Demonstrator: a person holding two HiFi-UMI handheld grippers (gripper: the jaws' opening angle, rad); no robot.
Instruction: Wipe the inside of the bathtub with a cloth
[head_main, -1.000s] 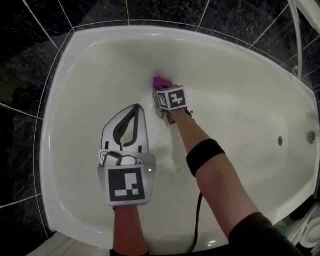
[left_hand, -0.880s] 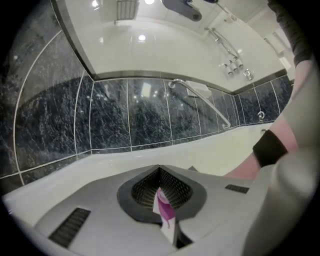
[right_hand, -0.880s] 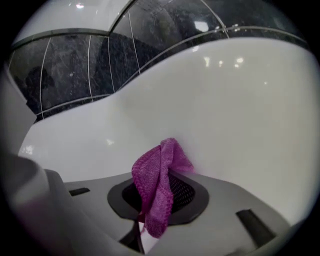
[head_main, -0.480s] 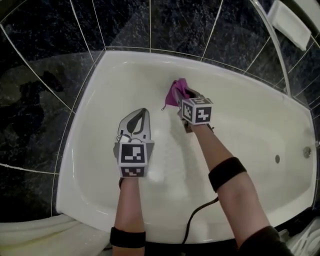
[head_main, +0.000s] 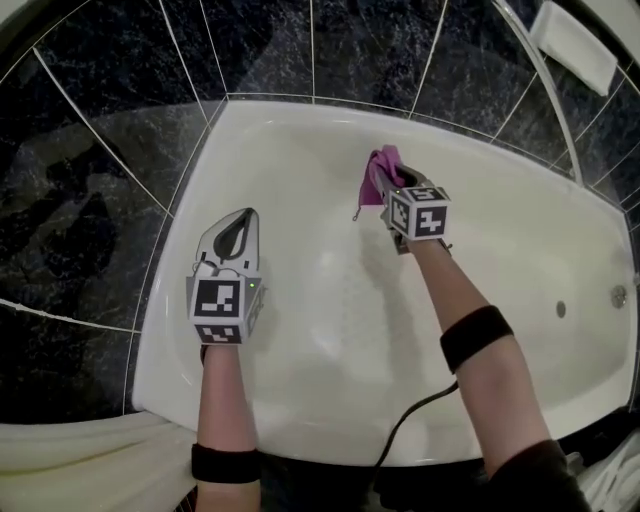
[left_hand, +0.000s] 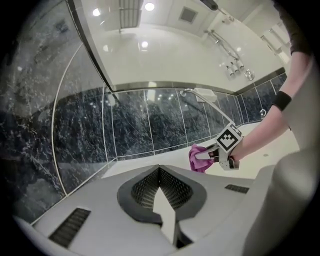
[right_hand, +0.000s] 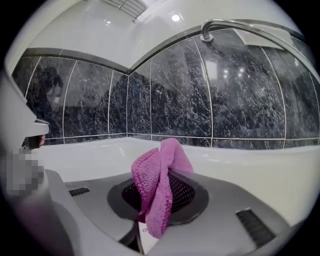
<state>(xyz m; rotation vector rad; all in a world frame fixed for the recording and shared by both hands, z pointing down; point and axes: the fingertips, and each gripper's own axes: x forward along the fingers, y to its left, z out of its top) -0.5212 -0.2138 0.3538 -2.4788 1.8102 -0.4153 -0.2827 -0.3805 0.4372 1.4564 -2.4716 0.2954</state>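
The white bathtub (head_main: 300, 108) fills the head view. A pink cloth (head_main: 381, 172) is pinched in my right gripper (head_main: 390, 186), which is shut on it; the cloth sits high on the tub's far inner wall, just below the rim. In the right gripper view the cloth (right_hand: 156, 186) hangs folded over the jaws, with the right gripper (right_hand: 166, 176) aimed at the far rim. My left gripper (head_main: 238, 220) hovers inside the tub near its left wall, shut with nothing in it. From the left gripper (left_hand: 159, 169), the cloth (left_hand: 198, 157) shows ahead to the right.
Black marble tiles (head_main: 120, 120) surround the tub. A drain (head_main: 560, 310) and an overflow fitting (head_main: 619, 296) sit at the tub's right end. A chrome rail (head_main: 548, 85) curves over the right corner. A black cable (head_main: 405, 425) crosses the near rim. White fabric (head_main: 80, 470) lies bottom left.
The right gripper has carried the cloth up the far wall toward the rim. The left gripper has shifted left, closer to the tub's left wall. The head view has tilted.
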